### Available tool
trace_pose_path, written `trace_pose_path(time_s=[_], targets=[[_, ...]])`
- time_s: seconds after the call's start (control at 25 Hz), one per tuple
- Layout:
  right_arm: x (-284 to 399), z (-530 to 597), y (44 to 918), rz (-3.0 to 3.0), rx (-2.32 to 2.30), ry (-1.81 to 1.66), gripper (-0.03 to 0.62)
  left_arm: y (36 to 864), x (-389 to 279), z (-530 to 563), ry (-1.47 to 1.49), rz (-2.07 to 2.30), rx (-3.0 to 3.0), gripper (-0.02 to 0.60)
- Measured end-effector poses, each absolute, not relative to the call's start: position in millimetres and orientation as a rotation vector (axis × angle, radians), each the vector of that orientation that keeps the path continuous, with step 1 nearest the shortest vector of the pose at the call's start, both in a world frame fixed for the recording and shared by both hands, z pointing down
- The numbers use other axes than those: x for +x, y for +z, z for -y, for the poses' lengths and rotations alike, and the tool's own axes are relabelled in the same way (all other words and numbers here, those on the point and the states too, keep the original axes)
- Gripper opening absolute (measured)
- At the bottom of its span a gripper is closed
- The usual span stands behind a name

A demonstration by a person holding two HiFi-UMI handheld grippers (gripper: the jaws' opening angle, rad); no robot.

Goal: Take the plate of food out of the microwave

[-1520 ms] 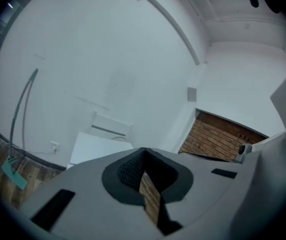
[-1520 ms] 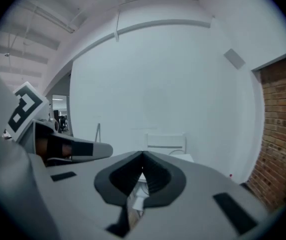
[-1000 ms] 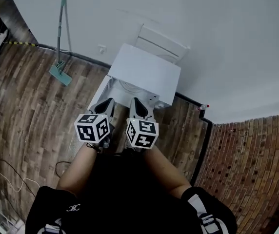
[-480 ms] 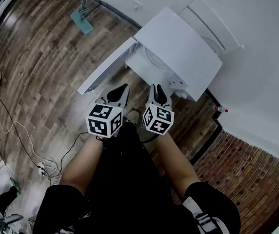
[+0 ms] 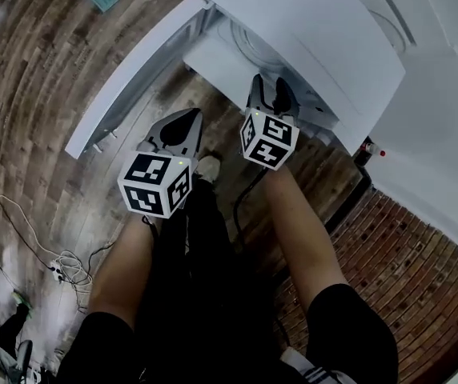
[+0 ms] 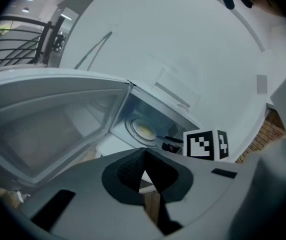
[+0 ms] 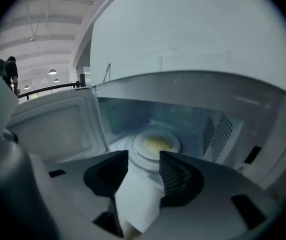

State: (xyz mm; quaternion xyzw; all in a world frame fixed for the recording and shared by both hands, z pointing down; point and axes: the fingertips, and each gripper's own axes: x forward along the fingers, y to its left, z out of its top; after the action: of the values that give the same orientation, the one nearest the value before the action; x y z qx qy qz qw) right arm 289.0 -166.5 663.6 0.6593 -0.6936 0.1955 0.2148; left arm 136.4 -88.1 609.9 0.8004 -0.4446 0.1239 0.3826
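The right gripper (image 7: 144,156) has nothing in it. Its jaws are swinging apart, nearly at their widest, and the gap between the ribbed pads (image 7: 174,173) shows only bare white floor at the mouth of the microwave (image 7: 208,91).

Straight beyond the tips, deeper in the microwave and about at the middle of its cavity, sits the plate (image 7: 139,147) with a small heap of yellow food (image 7: 158,144). It is clear of the pads and not yet touched. The plate is round, so it offers no long axis to line up with. What counts is that its near rim faces the opening jaws head-on, and a straight reach into the microwave looks enough to bring that rim between them.

The left gripper (image 6: 144,151) is closed, tips together with nothing pinched. It hangs back outside the microwave on the door side, where the plate shows only at an angle past the edge of the open door (image 6: 48,129).

In the head view the right gripper stands at the microwave's front opening. The left is farther out from it, over the wooden floor (image 5: 37,134). The right is plainly the nearer of the two and the better aligned, so the pick most likely falls to it. A shallow bite on the rim could tip the plate.
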Motion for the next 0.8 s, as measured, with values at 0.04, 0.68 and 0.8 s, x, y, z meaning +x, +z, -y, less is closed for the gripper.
trace_pose_path(time_s=[0.04, 0.68, 0.8], targets=[[292.4, 174.0, 671.1, 1.912, 1.840, 0.535, 0.192, 615.1, 140.0, 89.4, 0.307, 1.128, 2.042, -0.002], [284.4, 244.7, 729.2, 1.904, 1.606, 0.550, 0.197, 675.1, 140.0, 81.0, 0.375, 1.014, 2.034, -0.002], [287.9, 244.4, 735.8, 1.865, 1.581, 0.608, 0.196, 680.2, 135.7, 82.7, 0.374, 1.011, 2.019, -0.002]])
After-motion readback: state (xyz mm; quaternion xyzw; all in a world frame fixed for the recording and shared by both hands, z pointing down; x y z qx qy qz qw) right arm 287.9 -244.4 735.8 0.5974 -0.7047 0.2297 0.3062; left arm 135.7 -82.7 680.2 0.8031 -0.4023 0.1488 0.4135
